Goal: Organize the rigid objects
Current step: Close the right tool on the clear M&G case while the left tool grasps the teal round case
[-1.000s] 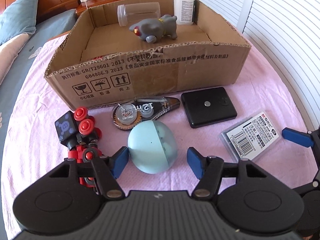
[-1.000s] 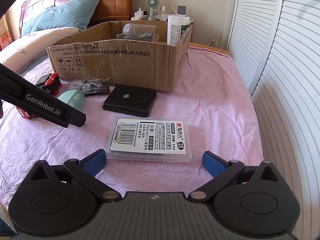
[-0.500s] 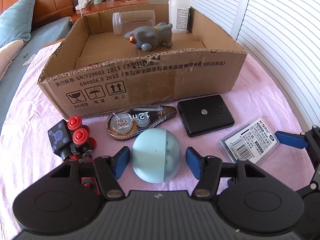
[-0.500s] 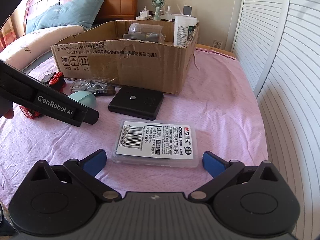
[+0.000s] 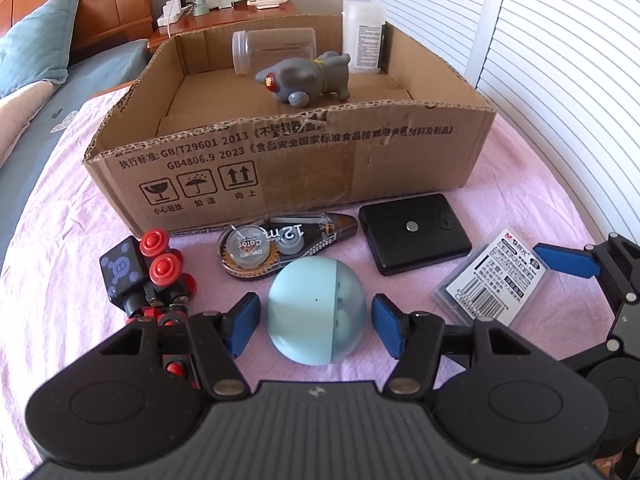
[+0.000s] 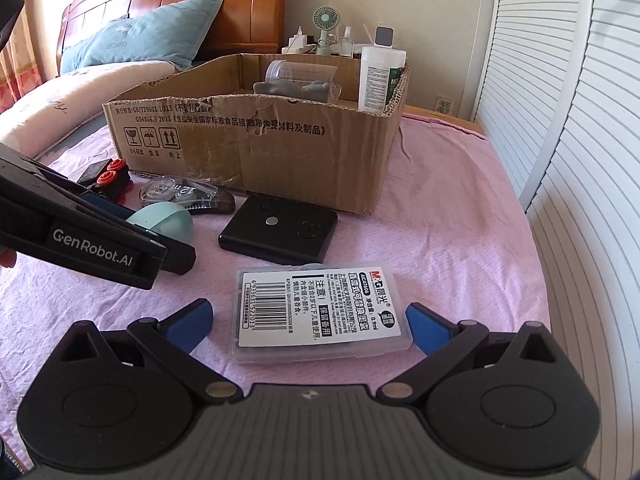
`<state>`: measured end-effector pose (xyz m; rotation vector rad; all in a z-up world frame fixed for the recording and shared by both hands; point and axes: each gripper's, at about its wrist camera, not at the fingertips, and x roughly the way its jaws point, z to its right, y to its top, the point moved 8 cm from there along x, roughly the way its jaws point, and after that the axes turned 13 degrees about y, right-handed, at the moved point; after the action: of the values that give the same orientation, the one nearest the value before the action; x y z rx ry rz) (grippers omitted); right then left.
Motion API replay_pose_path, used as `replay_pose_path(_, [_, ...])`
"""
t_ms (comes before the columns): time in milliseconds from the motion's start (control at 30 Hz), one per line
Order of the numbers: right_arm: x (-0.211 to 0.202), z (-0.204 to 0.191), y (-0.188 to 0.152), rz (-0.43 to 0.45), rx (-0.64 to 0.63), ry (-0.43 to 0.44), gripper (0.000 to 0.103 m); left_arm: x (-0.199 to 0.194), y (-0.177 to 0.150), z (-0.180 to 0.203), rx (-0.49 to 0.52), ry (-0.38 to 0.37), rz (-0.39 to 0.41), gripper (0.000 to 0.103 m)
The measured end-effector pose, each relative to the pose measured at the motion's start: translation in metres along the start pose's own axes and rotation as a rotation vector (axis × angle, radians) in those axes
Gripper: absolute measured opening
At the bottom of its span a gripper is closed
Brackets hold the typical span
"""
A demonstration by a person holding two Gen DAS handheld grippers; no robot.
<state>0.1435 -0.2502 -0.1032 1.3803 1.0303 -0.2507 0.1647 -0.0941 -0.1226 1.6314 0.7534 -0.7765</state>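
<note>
My left gripper (image 5: 316, 326) is open with its blue pads on either side of a pale blue ball (image 5: 317, 316) on the pink cloth, small gaps on both sides. My right gripper (image 6: 310, 324) is open around a clear plastic case (image 6: 318, 310) with a barcode label; the case also shows in the left wrist view (image 5: 494, 280). A cardboard box (image 5: 288, 160) stands behind, holding a grey toy animal (image 5: 306, 80), a clear jar (image 5: 274, 50) and a white bottle (image 5: 364, 40).
On the cloth in front of the box lie a correction tape dispenser (image 5: 280, 246), a flat black box (image 5: 414, 232) and a red and black toy (image 5: 146, 276). White louvred doors (image 6: 580, 160) run along the right. A nightstand (image 5: 224, 12) stands behind the box.
My left gripper has moved forward so the ball sits between its pads. My right gripper has moved forward so the case lies between its pads. Both stay open.
</note>
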Motion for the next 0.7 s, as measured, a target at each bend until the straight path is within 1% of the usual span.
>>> replay_pose_path(300, [0.0045, 0.0065, 0.006, 0.001, -0.04, 0.05, 0.102, -0.0001, 0.0, -0.0004, -0.006, -0.003, 0.002, 0.061])
replay_pose_path(400, [0.0007, 0.0044, 0.0062, -0.01, -0.061, 0.066, 0.094, 0.0001, -0.0001, -0.0005, -0.002, 0.001, 0.005, 0.061])
replay_pose_path(433, [-0.0002, 0.0037, 0.006, -0.014, -0.064, 0.069, 0.094, 0.0, -0.0002, -0.0003, -0.001, 0.003, 0.007, 0.061])
replay_pose_path(667, [0.0007, 0.0042, 0.0063, 0.003, -0.054, 0.06, 0.094, -0.0004, -0.0006, 0.0002, -0.006, 0.005, 0.005, 0.061])
replay_pose_path(700, [0.0004, 0.004, 0.0061, 0.003, -0.052, 0.056, 0.093, -0.0009, -0.0006, 0.0003, -0.005, 0.004, 0.006, 0.057])
